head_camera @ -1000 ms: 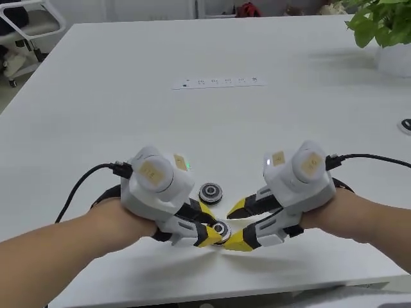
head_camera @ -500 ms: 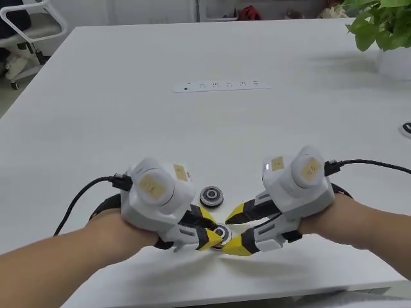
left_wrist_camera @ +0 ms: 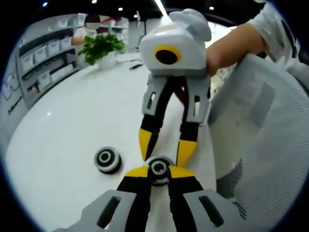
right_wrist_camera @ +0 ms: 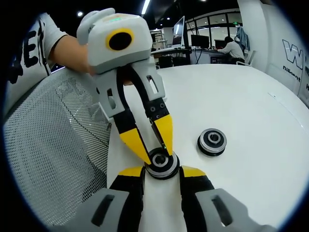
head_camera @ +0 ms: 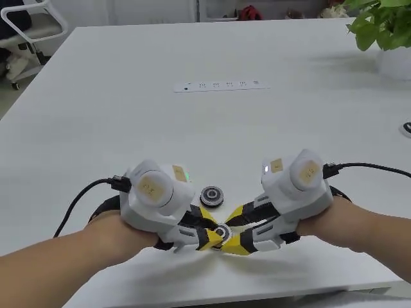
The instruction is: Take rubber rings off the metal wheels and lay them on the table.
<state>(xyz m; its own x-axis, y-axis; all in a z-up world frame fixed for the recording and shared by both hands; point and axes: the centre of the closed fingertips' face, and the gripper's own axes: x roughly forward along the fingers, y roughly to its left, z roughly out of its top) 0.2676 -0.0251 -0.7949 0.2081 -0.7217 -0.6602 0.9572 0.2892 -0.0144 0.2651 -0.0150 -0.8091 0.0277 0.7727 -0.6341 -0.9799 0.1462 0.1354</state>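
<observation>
Your left gripper [head_camera: 207,236] sits at 9 o'clock of the metal wheel [head_camera: 221,232], with its jaws closed on it near the front edge of the table [head_camera: 115,115]. In the left gripper view, the yellow tips press the wheel's two sides. Just beside it at 11 o'clock, the second wheel [head_camera: 212,196] lies flat on the table, dark-rimmed, with nothing touching it. Your right gripper [head_camera: 236,240] sits at 3 o'clock and grips the same metal wheel, its tips against the rim. Far off at 12 o'clock lies a power strip [head_camera: 221,85]. A potted plant [head_camera: 379,29] stands at 2 o'clock.
</observation>
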